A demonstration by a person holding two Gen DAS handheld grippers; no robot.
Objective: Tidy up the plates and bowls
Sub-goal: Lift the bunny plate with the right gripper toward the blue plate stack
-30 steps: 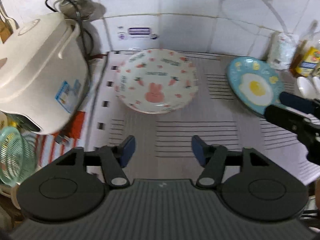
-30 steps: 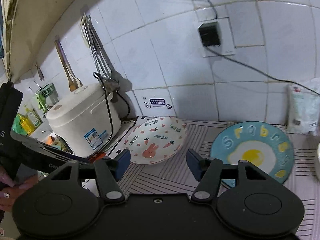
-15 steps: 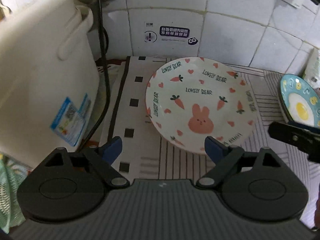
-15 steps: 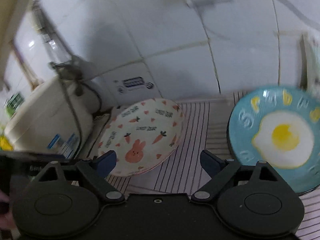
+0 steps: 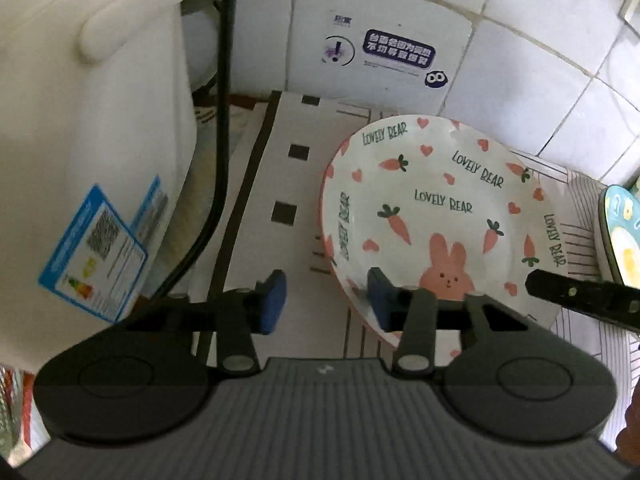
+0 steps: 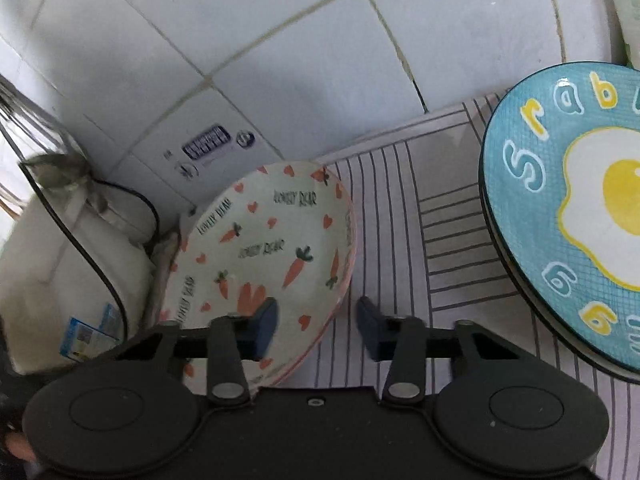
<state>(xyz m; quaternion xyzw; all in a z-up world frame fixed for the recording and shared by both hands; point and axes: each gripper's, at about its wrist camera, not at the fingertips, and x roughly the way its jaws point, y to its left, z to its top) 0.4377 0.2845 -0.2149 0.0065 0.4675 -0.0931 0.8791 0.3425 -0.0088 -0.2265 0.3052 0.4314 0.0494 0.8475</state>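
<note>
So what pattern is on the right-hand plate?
Blue plate with a fried egg and coloured letters; right wrist view.

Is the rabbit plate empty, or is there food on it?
Empty. The rabbit plate shows only its printed carrots, hearts and rabbit in both wrist views; no food lies on it.

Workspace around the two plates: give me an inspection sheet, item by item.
Surface: striped mat over the counter.
Job's things: rabbit plate flat on the mat by the wall; egg plate to its right, apart from it.
Clutter: rice cooker left of the rabbit plate.
Grippers: left gripper open, straddling the rabbit plate's left rim; right gripper open, straddling its right rim.
Cables: black cord beside the cooker.
Surroundings: tiled wall, warning sticker.
</note>
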